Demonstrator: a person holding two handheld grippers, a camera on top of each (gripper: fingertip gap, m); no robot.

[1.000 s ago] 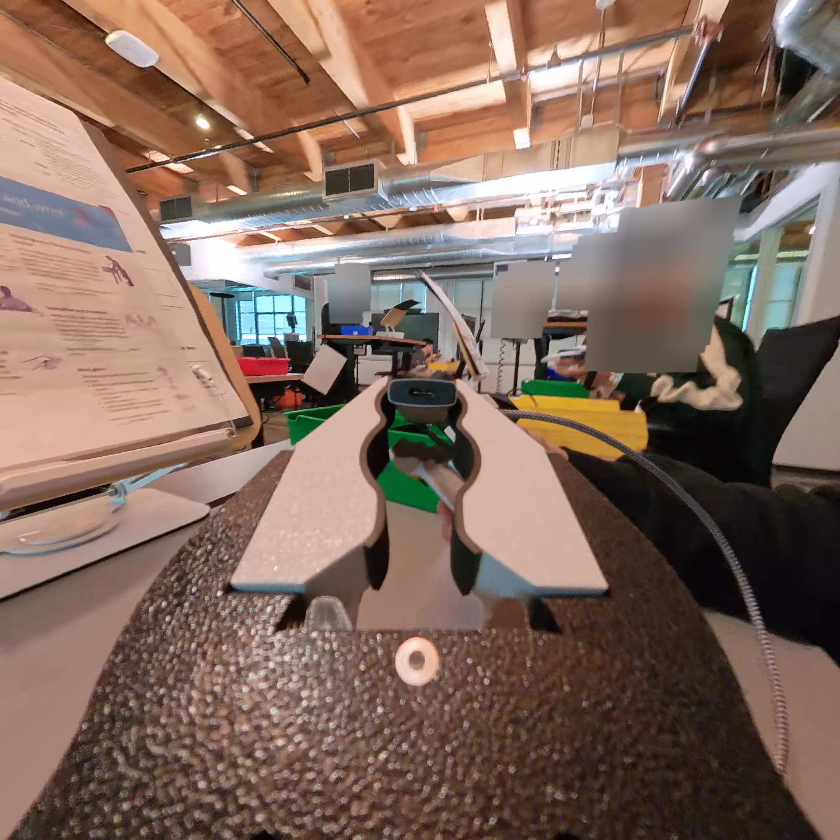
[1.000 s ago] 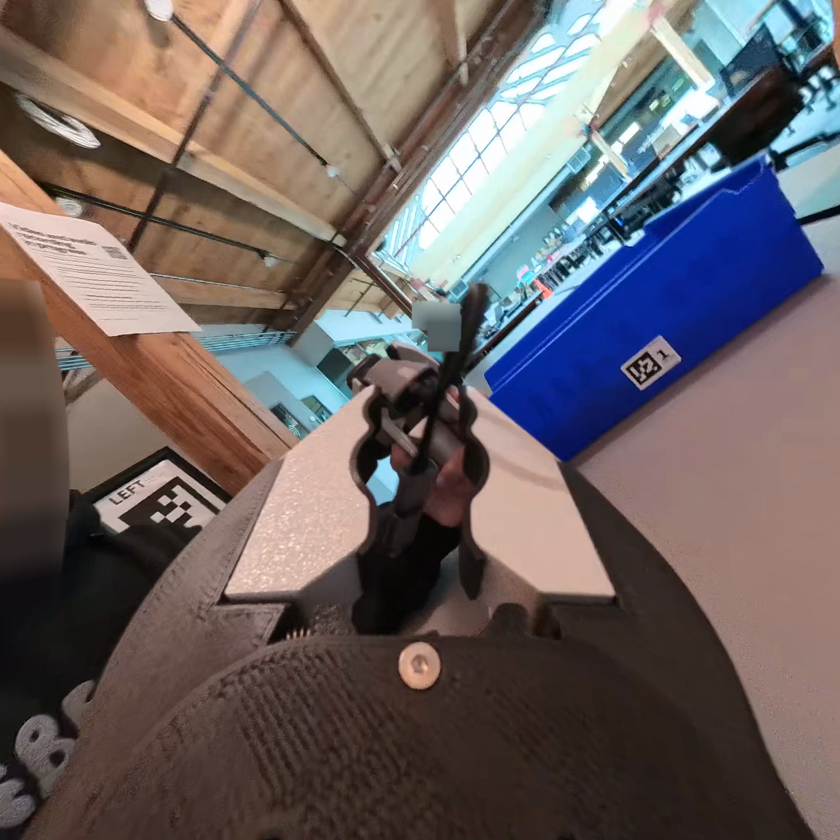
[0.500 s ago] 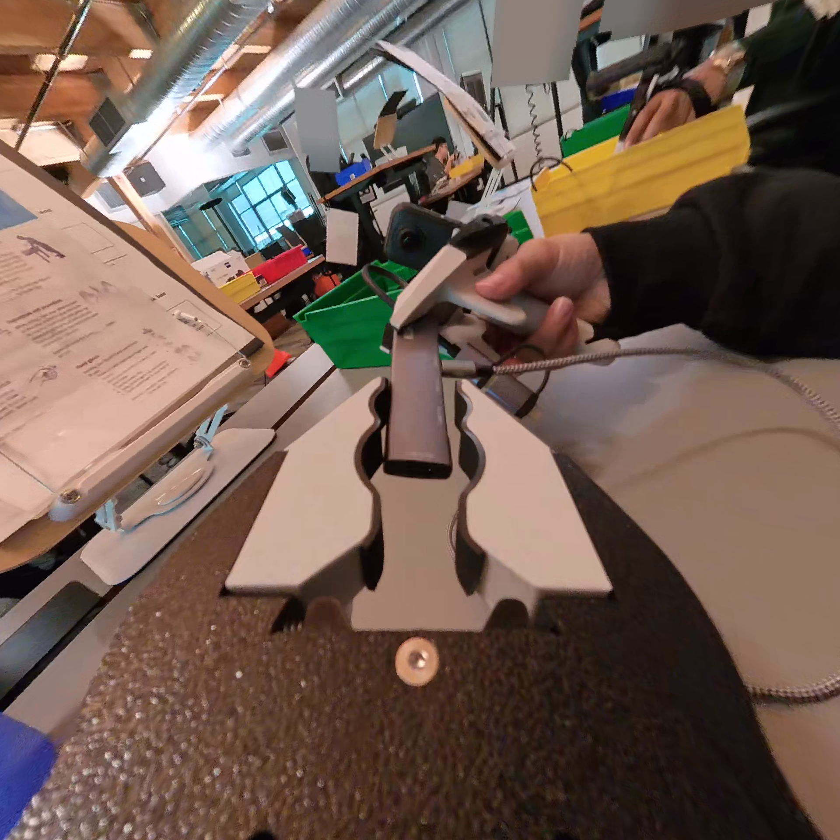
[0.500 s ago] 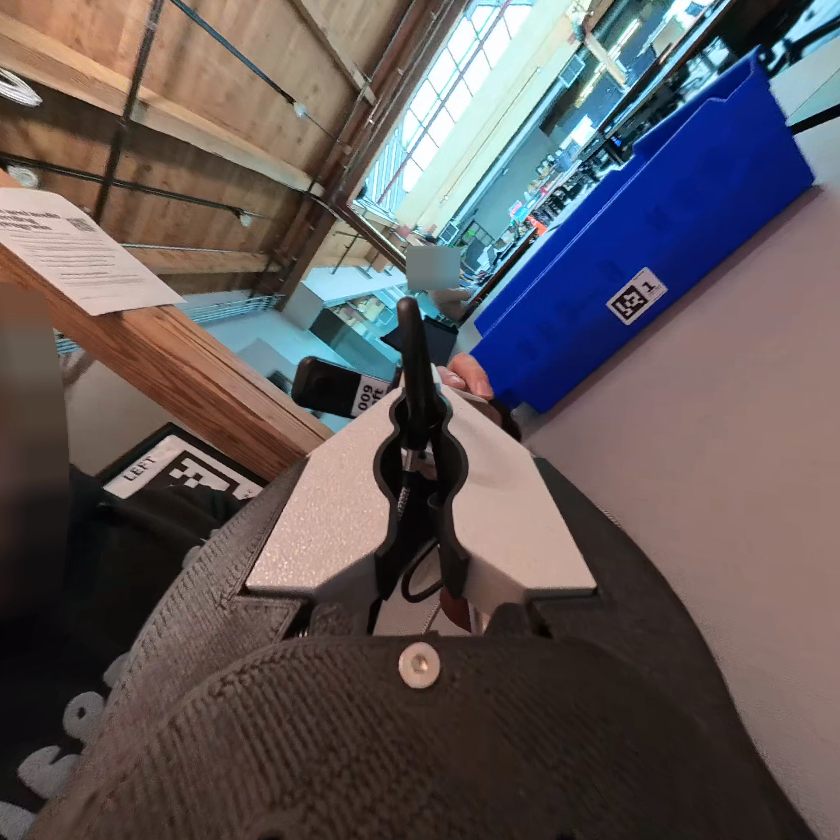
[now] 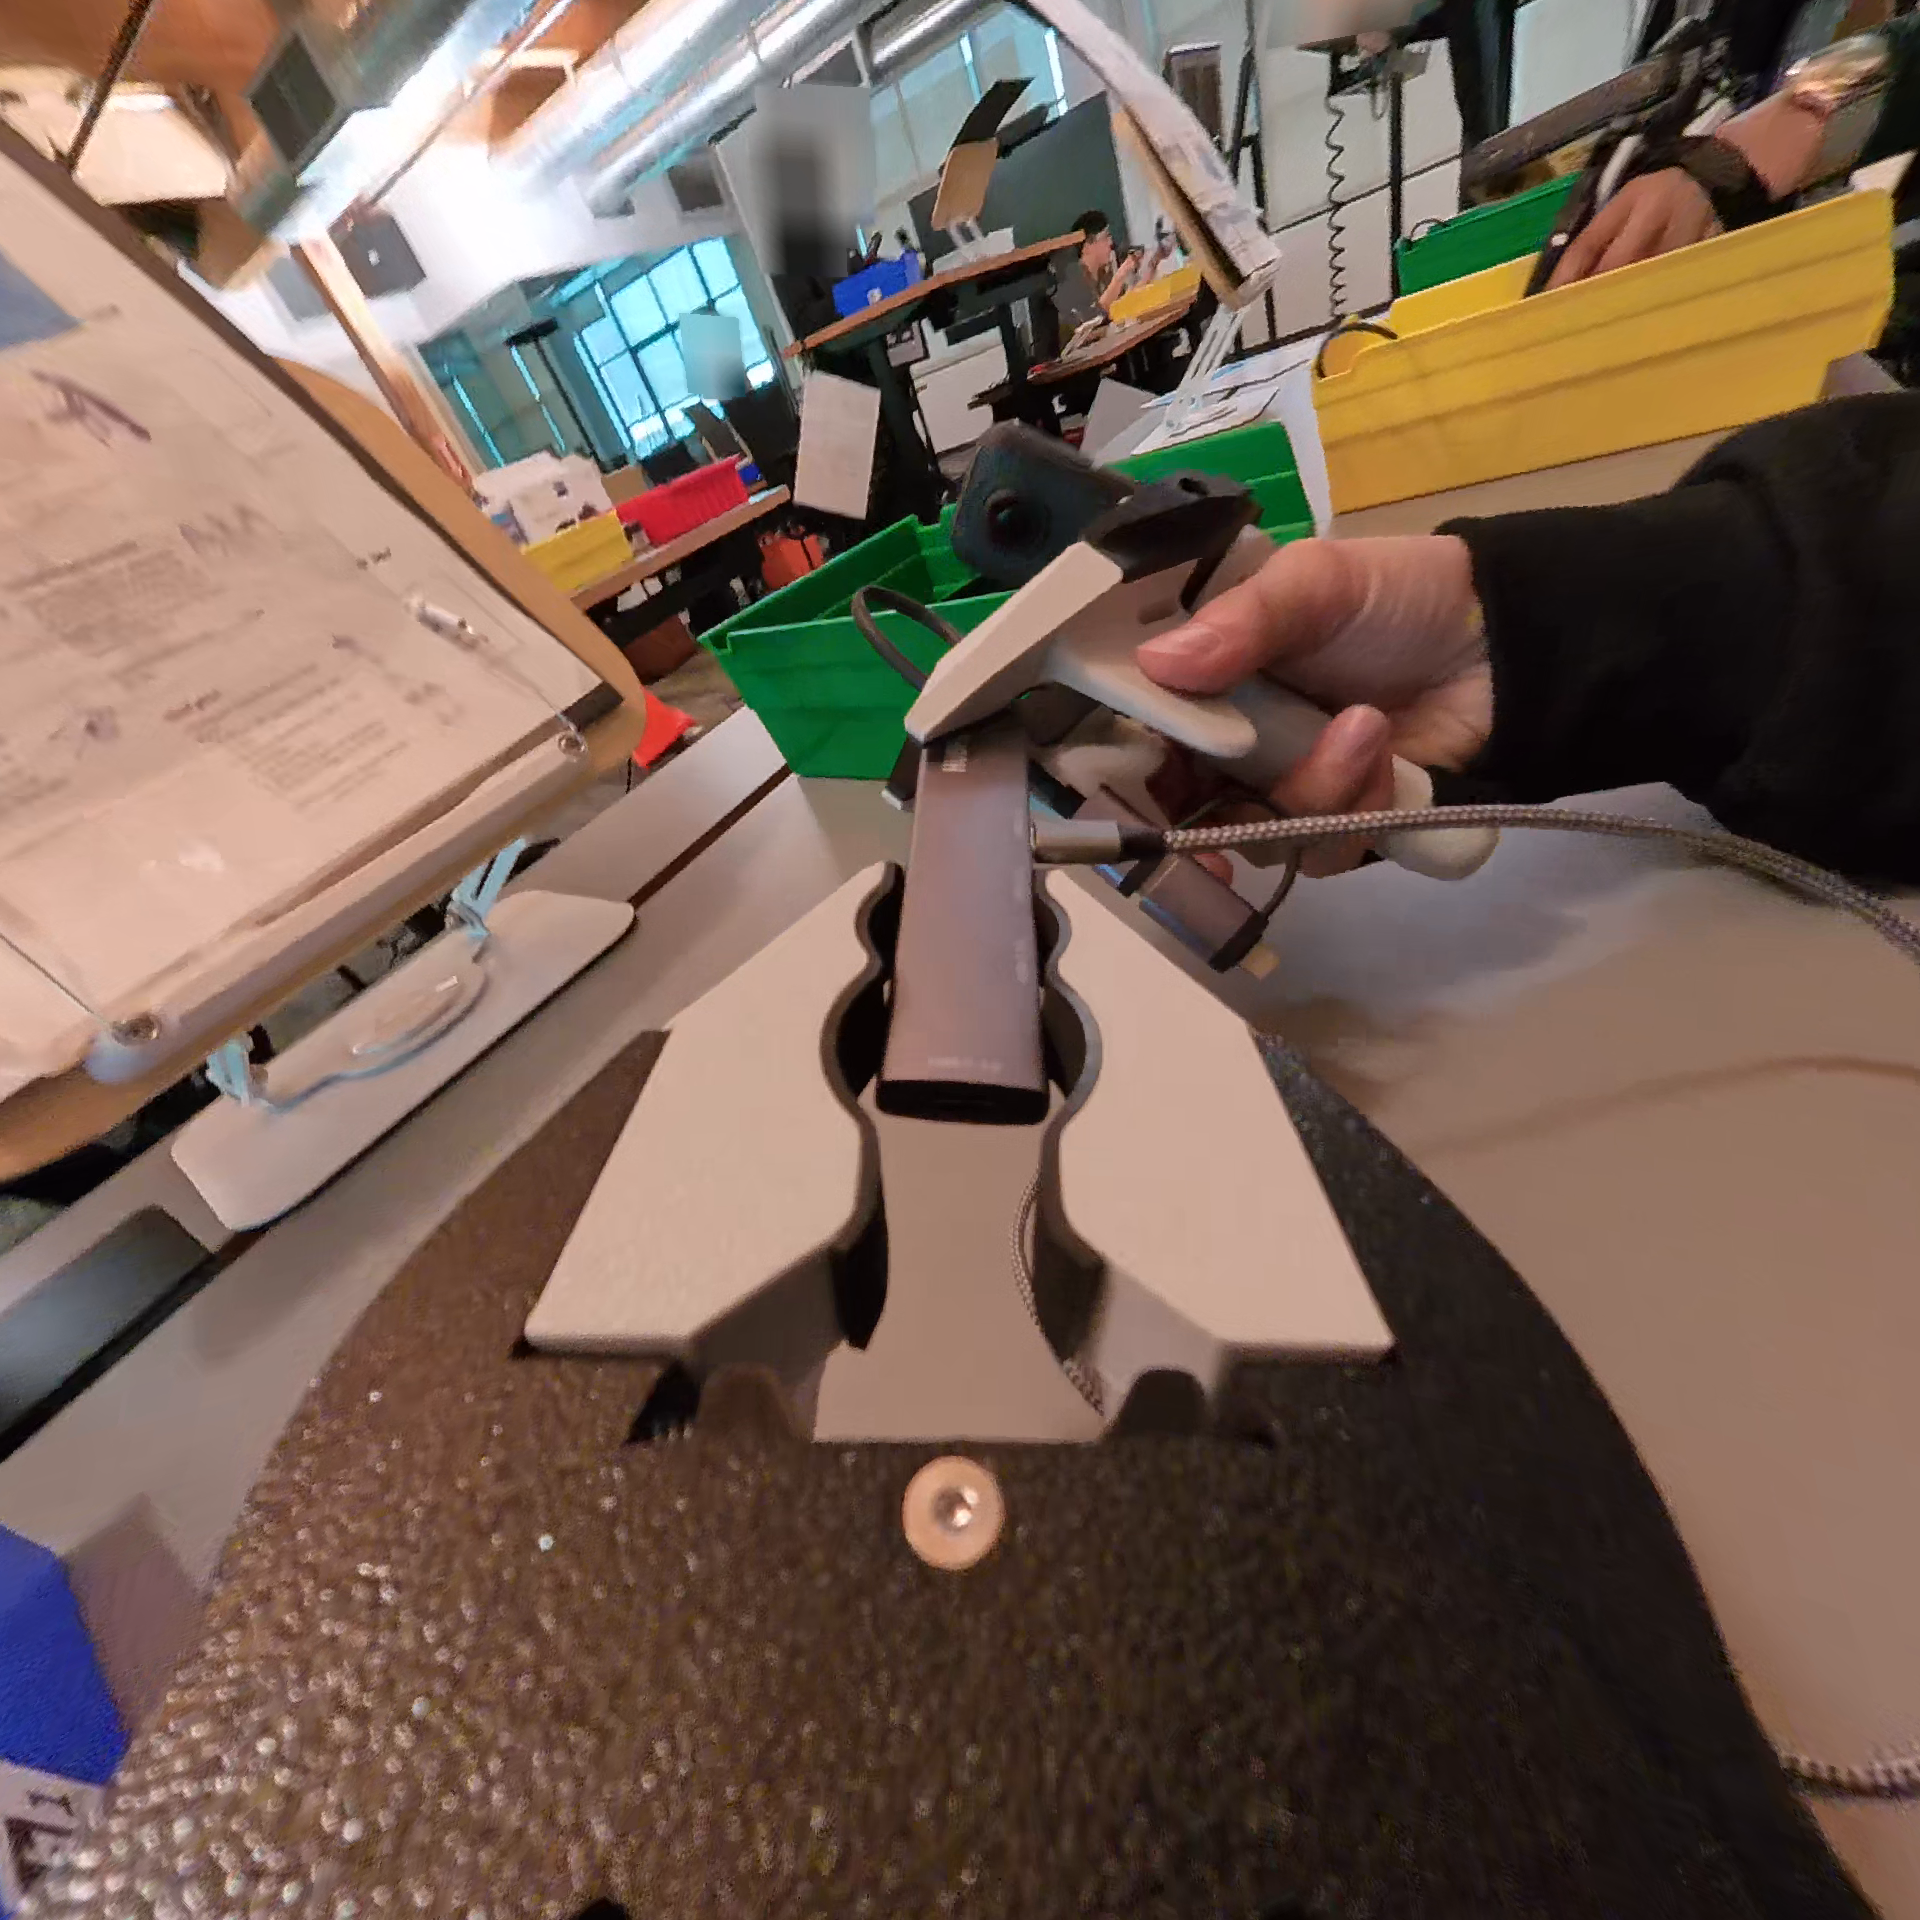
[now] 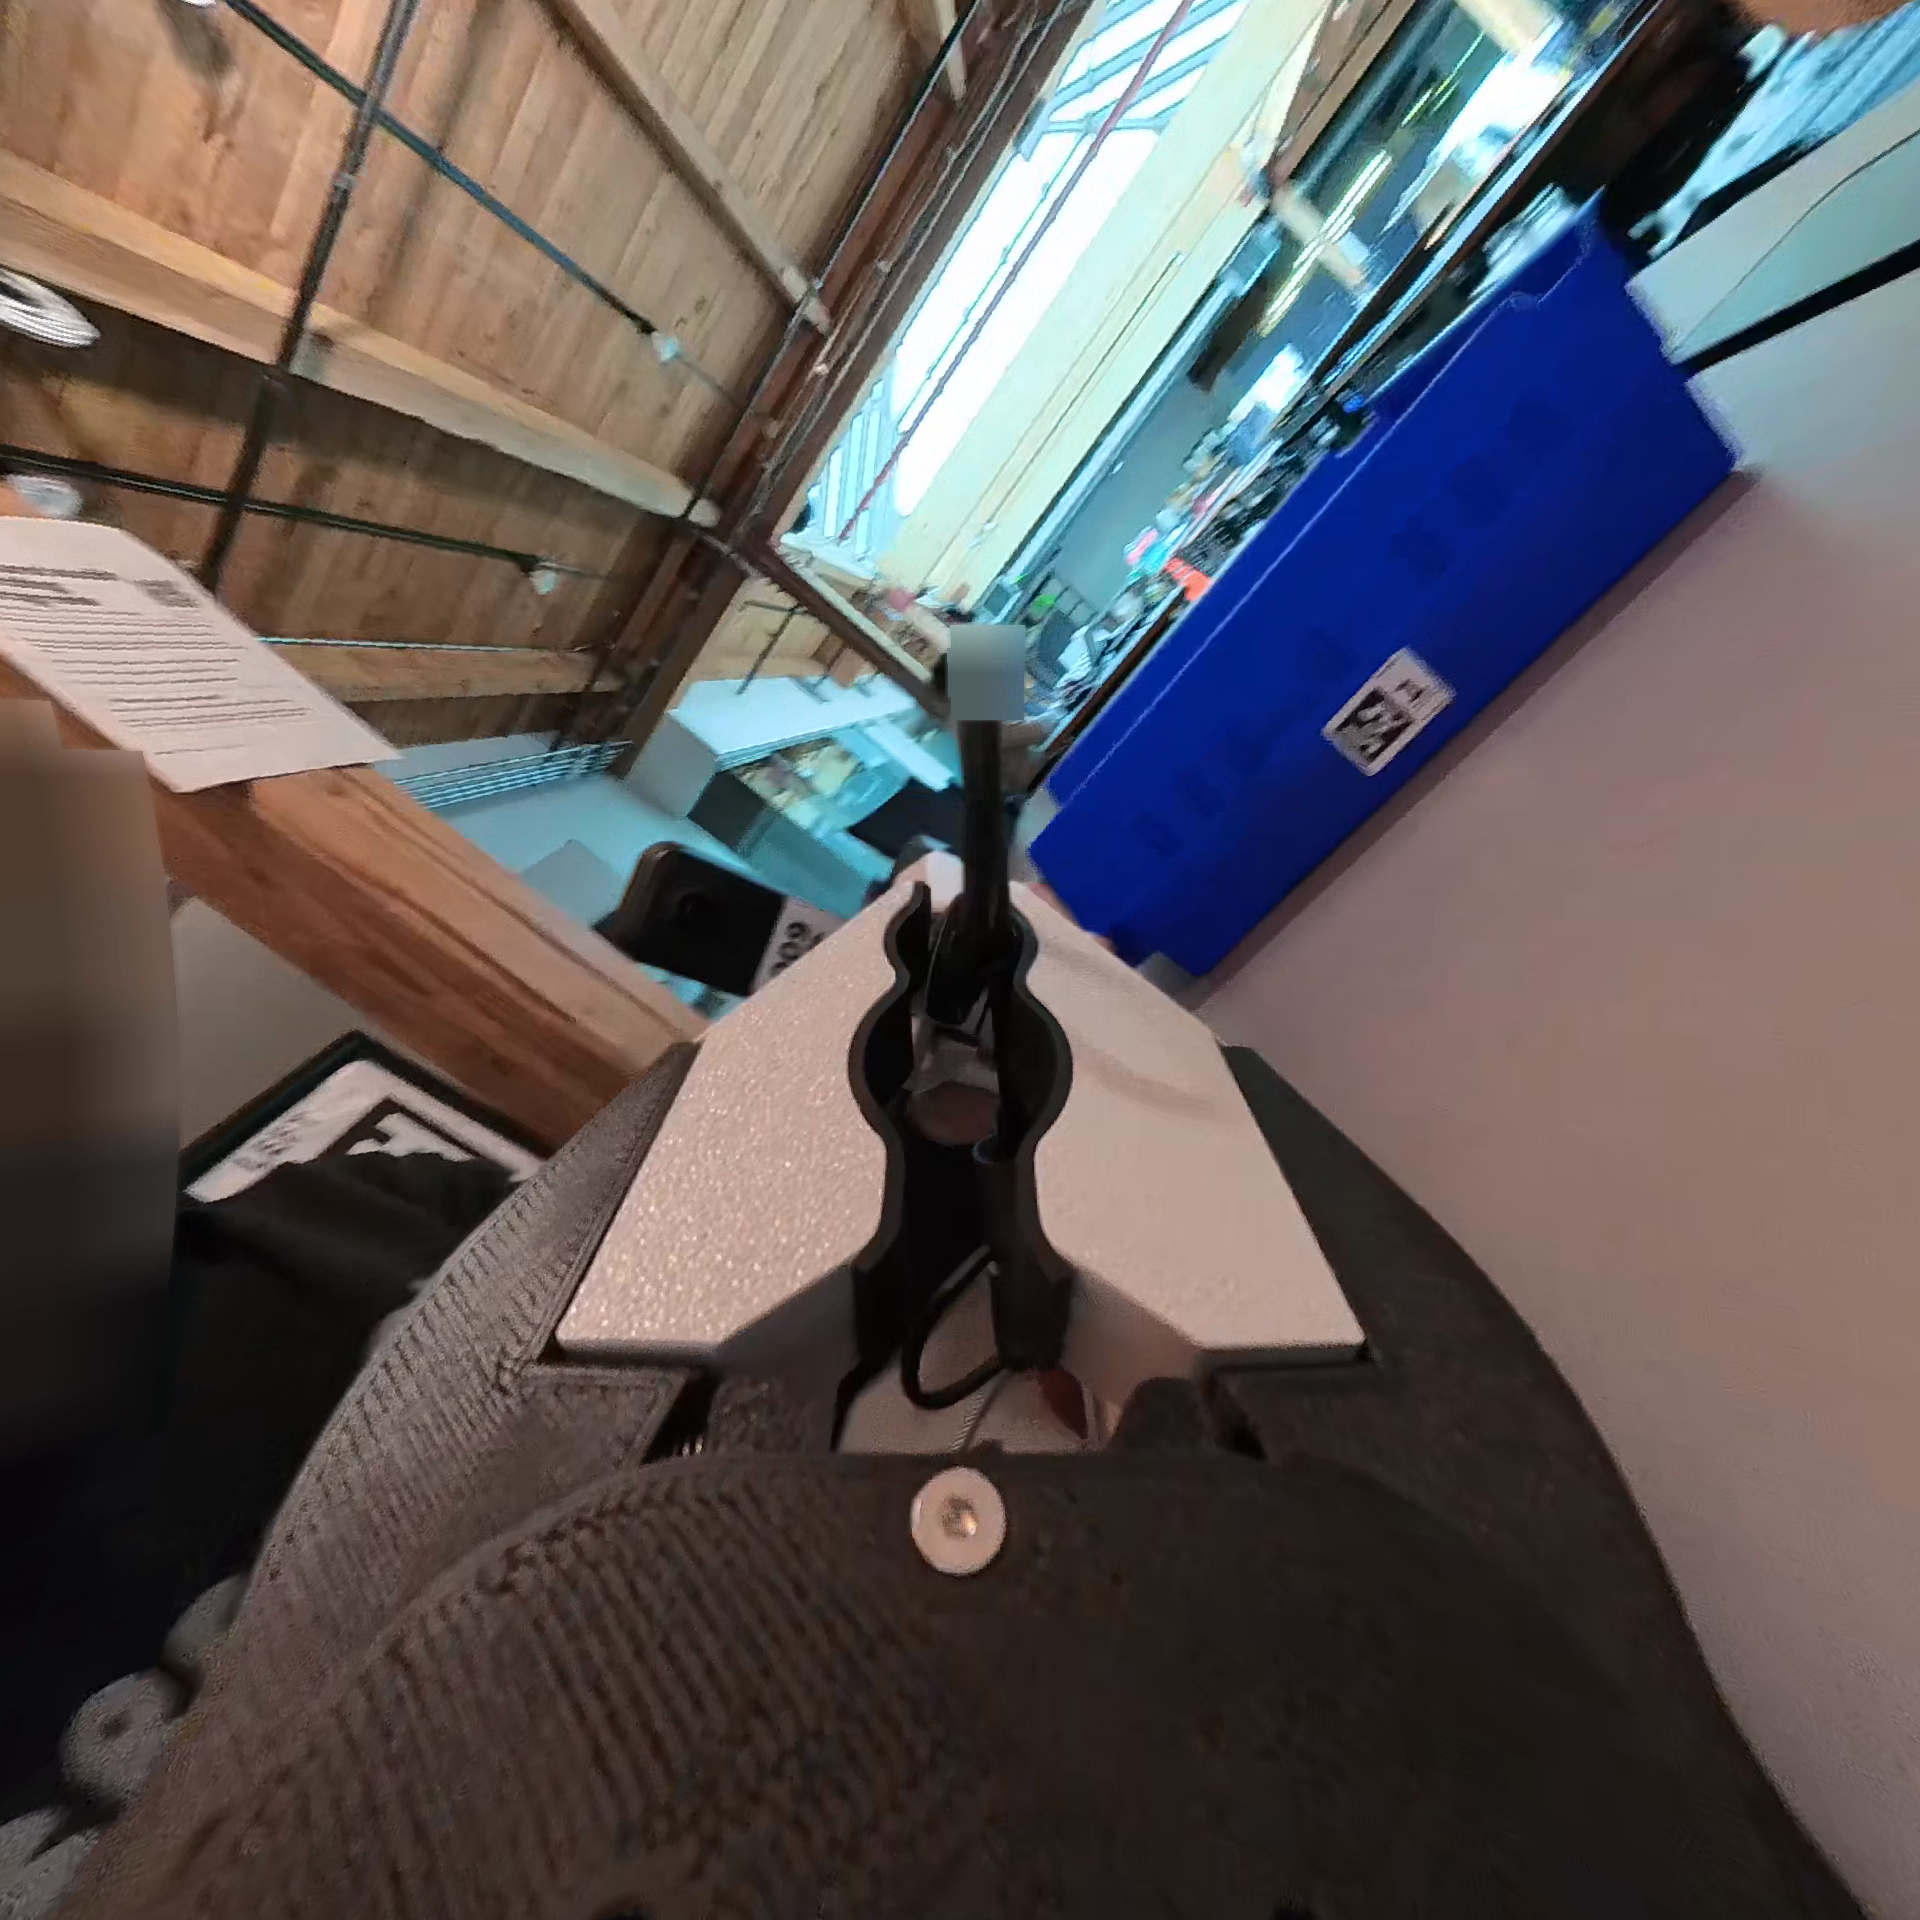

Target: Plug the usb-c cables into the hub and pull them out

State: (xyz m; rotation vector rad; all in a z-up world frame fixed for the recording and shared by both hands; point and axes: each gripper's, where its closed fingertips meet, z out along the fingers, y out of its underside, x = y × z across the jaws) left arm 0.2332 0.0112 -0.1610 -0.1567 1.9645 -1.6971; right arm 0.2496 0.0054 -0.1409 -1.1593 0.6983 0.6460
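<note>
The left claw (image 5: pixel 961 997) is clamped on the dark grey hub (image 5: pixel 966 935), both fingers pressed to its long sides, the hub held just above the grey counter (image 5: pixel 1558 1091) and pointing away to the far side. A braided grey cable (image 5: pixel 1455 826) runs in from the right and its silver plug sits in the hub's right edge. At the hub's far end, the right claw (image 5: pixel 920 743) comes down from the right, carried by a hand (image 5: pixel 1340 665) in a black sleeve. From its own camera, the right claw (image 6: pixel 961 966) is closed narrow on a thin black cable (image 6: pixel 979 821); whether its plug is seated in the hub, that's hard to tell in this blur. A blue bin (image 6: pixel 1403 623) stands on the counter to the far right. On the left, a document stand (image 5: pixel 260 644) tilts up; green bins (image 5: pixel 831 675) and a yellow bin (image 5: pixel 1600 343) sit farther back.
</note>
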